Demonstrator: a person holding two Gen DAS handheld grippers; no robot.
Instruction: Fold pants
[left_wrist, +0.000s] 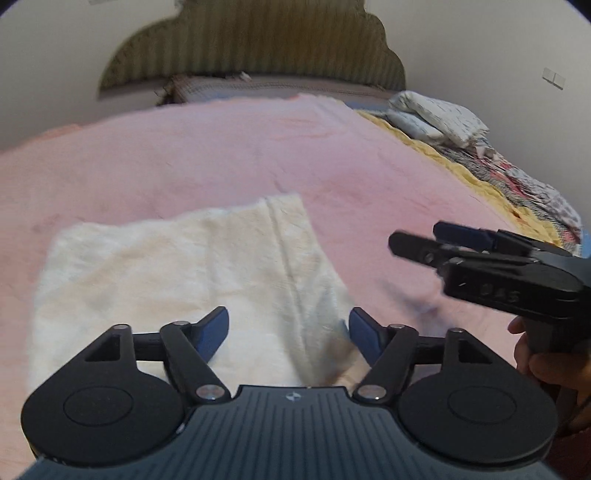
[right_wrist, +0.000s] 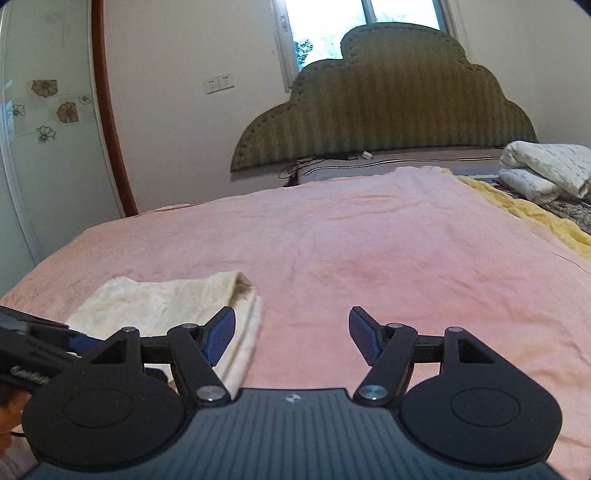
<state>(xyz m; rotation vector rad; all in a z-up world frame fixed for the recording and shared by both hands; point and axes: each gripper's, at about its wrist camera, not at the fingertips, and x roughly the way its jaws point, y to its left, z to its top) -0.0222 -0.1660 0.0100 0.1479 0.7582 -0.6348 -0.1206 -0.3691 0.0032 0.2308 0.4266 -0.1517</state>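
Cream pants lie folded in flat rectangle on pink blanket, lower left of left wrist frame. Left gripper hangs above them, jaws spread, empty. Right gripper over bare blanket beside pants' right edge, jaws spread, empty.

The folded cream pants lie flat on the pink blanket; the left gripper hovers spread above their near edge; the right gripper hangs beside them, empty.
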